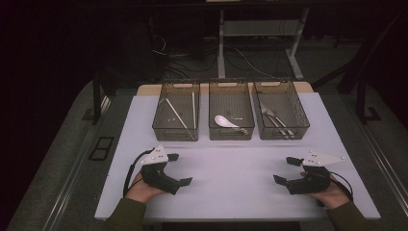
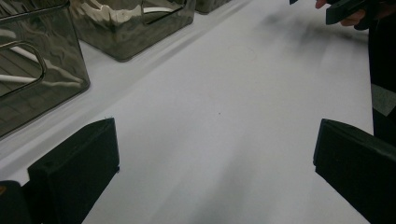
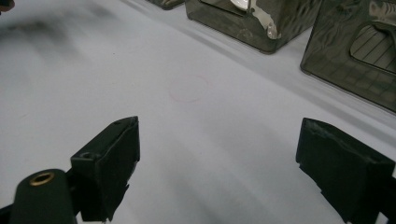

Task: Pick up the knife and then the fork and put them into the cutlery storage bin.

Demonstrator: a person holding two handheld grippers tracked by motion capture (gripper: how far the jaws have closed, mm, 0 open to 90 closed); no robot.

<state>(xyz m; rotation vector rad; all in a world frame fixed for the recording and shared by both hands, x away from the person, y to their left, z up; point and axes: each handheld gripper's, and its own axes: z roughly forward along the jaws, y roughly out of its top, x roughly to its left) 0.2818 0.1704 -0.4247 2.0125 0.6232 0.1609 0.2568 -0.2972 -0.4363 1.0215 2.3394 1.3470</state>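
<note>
Both hands rest on the near edge of the white table (image 1: 231, 192). Left gripper (image 1: 179, 169) w/ jaws spread, nothing between; right gripper (image 1: 286, 170) likewise released. Beyond them, well apart, 3 smoky bins in a row: left bin (image 1: 176, 109) holds approx. 2 thin sticks, prob. chopsticks; middle bin (image 1: 231, 109) 1 white spoon (image 1: 226, 121); right bin (image 1: 281, 109) metal cutlery, count unclear.

Open white table (image 1: 231, 178) between left gripper (image 1: 179, 169) and right gripper (image 1: 284, 169), both with jaws spread wide. Ahead, barred by three smoky bins (image 1: 231, 117) in a row (narrow gaps between). Bare strips beside the outer bins.
</note>
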